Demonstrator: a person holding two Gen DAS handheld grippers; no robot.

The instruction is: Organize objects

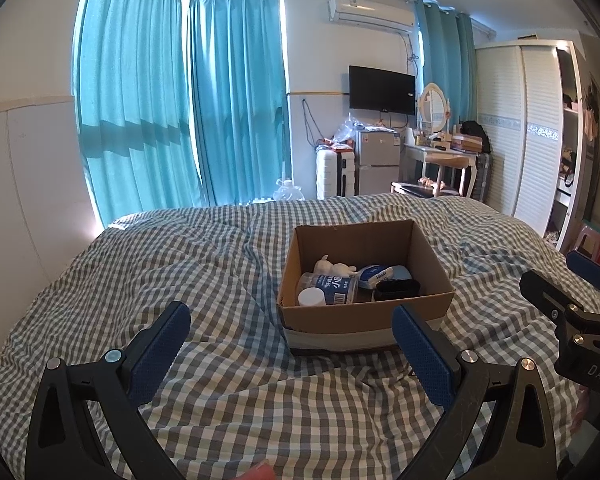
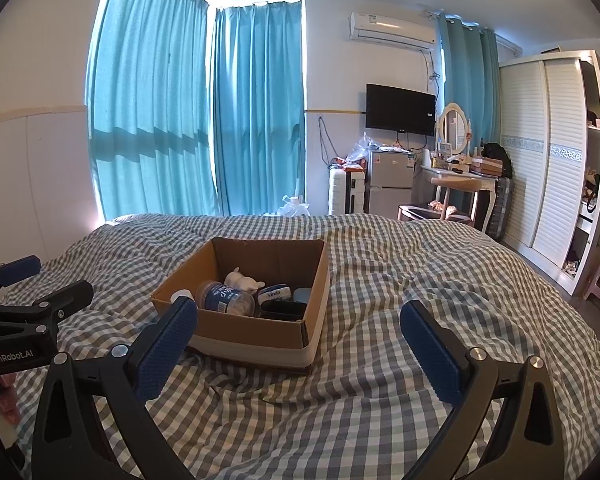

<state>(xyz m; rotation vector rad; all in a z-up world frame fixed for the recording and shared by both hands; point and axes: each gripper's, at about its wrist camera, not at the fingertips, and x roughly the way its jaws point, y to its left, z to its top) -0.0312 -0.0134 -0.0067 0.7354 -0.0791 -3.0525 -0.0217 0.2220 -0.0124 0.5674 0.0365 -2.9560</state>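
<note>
Closest, the left gripper (image 1: 290,344) and the right gripper (image 2: 300,340) both hang over the checked blanket (image 1: 228,392) with their blue pads (image 1: 162,350) spread wide, holding nothing. Just past them sits the cardboard box (image 1: 360,322). Inside lie a water bottle (image 1: 330,290), a white toy animal (image 1: 334,267), a tissue pack (image 1: 378,274) and a black thing (image 1: 396,289), probably so they stay together. Far off hang blue curtains (image 1: 140,100).
</note>
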